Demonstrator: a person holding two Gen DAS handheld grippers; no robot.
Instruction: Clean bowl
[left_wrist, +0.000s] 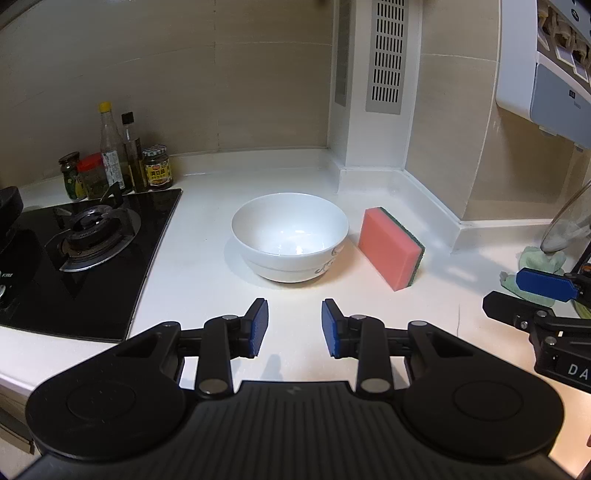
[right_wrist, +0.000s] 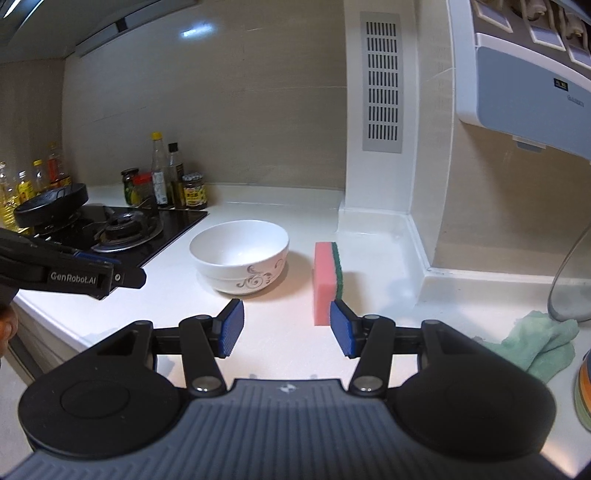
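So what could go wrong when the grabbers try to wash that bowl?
The sponge stands on its thin edge, so a nudge from the open right gripper may tip it over before it is gripped. The white bowl looks smooth and sits loose on the counter, so it might slide toward the stove if the open left gripper does not steady it.

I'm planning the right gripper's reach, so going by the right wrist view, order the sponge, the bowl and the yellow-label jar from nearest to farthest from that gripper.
From the right gripper:
1. Sponge, standing on edge just ahead, by the gripper's right finger.
2. Bowl, ahead and to the left on the counter.
3. Yellow-label jar, far back left against the wall, beside the stove.
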